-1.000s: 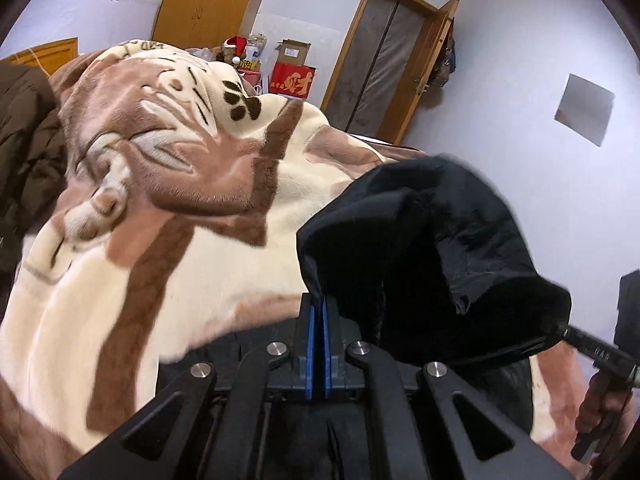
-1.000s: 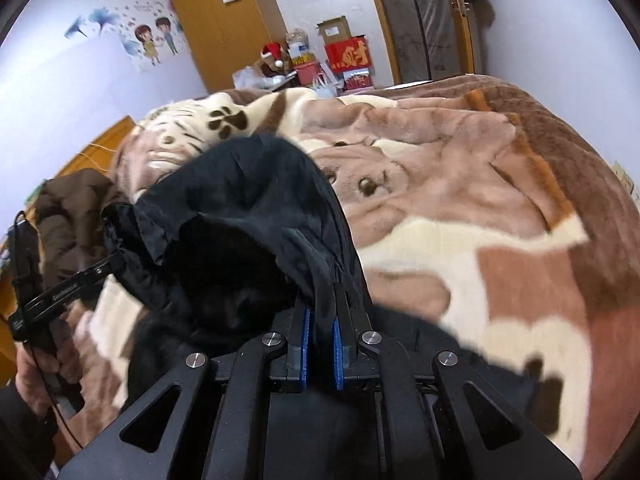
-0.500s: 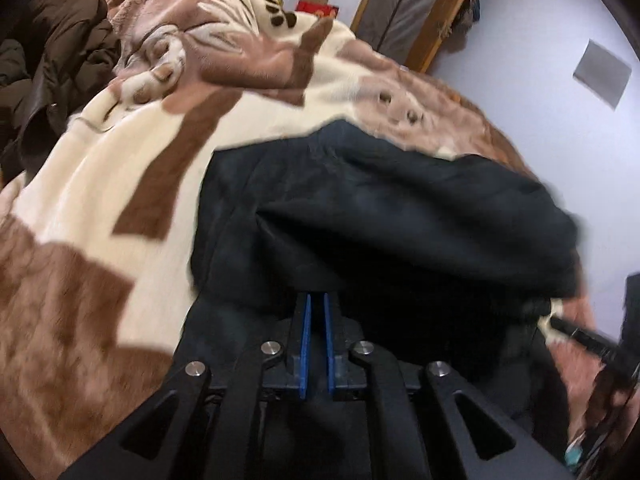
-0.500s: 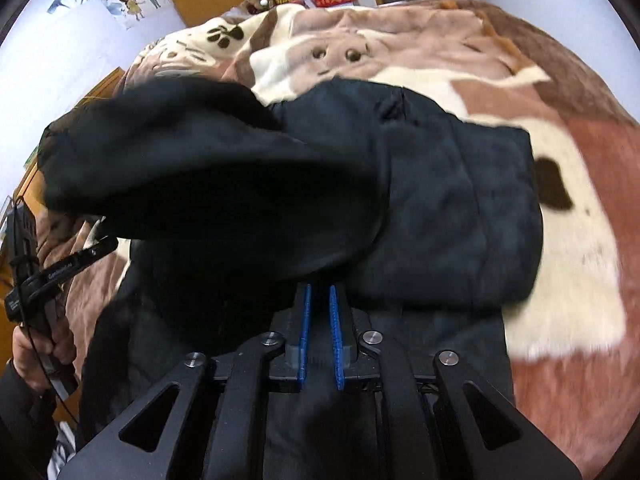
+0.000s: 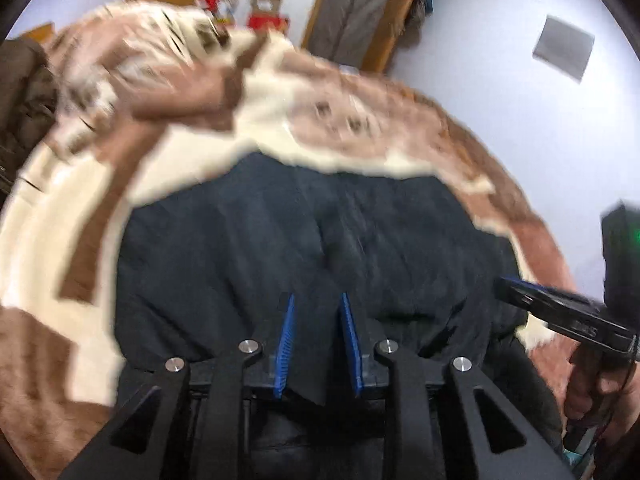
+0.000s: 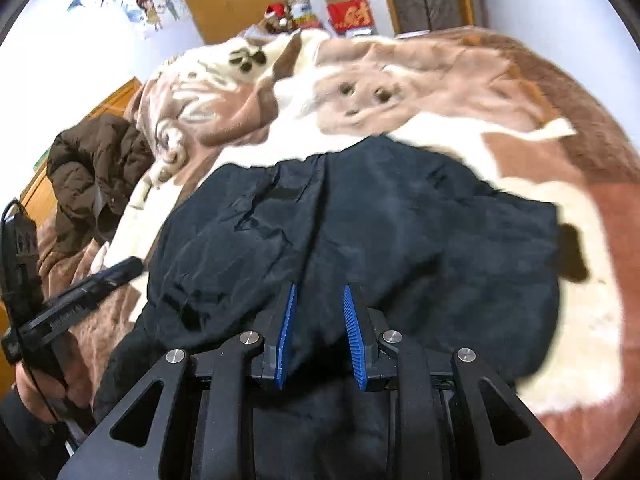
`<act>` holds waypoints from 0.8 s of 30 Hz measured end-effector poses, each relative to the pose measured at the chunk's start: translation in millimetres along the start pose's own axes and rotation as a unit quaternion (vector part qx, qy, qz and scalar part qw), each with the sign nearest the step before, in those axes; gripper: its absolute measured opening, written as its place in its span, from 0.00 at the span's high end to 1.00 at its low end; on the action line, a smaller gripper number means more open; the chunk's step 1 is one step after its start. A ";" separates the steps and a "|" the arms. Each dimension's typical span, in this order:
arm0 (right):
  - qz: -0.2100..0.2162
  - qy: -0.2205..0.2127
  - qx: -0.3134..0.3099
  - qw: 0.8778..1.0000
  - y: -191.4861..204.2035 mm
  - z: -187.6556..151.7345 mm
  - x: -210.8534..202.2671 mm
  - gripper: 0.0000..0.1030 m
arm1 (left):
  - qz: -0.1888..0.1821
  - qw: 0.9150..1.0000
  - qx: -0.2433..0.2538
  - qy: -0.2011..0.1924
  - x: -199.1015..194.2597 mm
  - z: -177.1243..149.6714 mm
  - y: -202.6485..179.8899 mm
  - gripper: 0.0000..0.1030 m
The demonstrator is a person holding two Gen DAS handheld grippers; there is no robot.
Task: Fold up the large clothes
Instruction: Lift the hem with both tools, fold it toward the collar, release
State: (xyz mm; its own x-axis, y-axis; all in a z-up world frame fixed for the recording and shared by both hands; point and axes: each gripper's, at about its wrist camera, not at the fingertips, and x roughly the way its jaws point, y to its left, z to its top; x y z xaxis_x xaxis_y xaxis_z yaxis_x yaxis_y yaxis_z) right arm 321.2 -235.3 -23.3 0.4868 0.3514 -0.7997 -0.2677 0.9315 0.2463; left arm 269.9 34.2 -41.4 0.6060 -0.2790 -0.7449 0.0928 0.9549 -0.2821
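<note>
A large black garment lies folded on the bed, also seen from the right wrist as a black garment. My left gripper sits low over its near edge. Its jaws are opening, and a loose flap of black cloth hangs between the blue pads without being pressed. My right gripper stands the same way over the near edge, jaws opening, with slack black fabric between its pads. Each view shows the other tool at its side edge.
A cream and brown animal-print blanket covers the bed. A brown padded jacket is heaped at the bed's left. A hand holds the right tool's handle. Boxes, a wardrobe and a door stand behind.
Both grippers came down with the lifted black fold, which now lies flat on the rest of the garment. Both pairs of pads, shut on cloth before, have parted.
</note>
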 end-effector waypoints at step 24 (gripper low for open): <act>-0.033 -0.038 -0.001 0.999 -4.8 -31.9 -33.2 0.74 | -0.001 1.000 -0.001 -0.005 -21.4 -33.8 -7.1 0.67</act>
State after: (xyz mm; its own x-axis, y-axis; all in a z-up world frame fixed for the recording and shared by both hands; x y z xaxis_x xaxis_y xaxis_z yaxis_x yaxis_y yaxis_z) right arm 279.8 -254.5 -15.4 0.5646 0.2962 -0.7704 -0.2358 0.9524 0.1933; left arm 229.5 30.0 -43.9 0.6135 -0.2802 -0.7384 0.0924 0.9540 -0.2853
